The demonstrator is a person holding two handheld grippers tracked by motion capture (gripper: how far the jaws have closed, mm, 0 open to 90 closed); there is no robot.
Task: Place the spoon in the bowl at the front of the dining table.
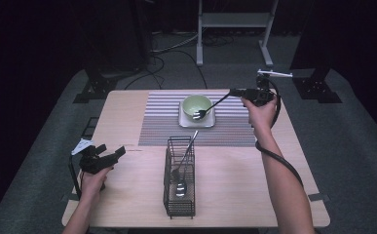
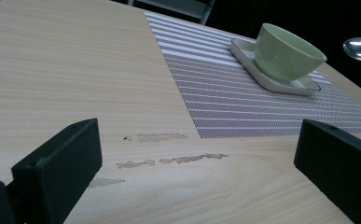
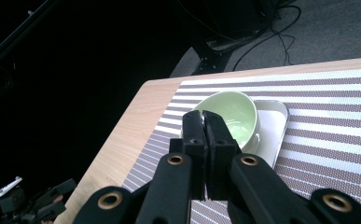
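Your left gripper [image 1: 109,157] sits low at the left edge of the wooden surface [image 1: 235,195], held in your left hand [image 1: 92,181]; its jaws stand wide apart with nothing between them, and in the left gripper view they frame bare wood with a few pale scuffs. Near the middle, toward you, a black wire basket [image 1: 179,178] stands upright with a spoon [image 1: 182,183] in it, its handle leaning out over the far rim. Beyond the basket lies a striped placemat [image 1: 161,122], and on it a white square plate [image 1: 196,120] carries a light green bowl [image 1: 196,105]. At the right, your right hand [image 1: 260,114] holds the right gripper [image 1: 234,92] above the mat's far right corner. Its jaws are clamped on the handle of a second spoon [image 1: 206,110], whose head hangs over the bowl's near rim.
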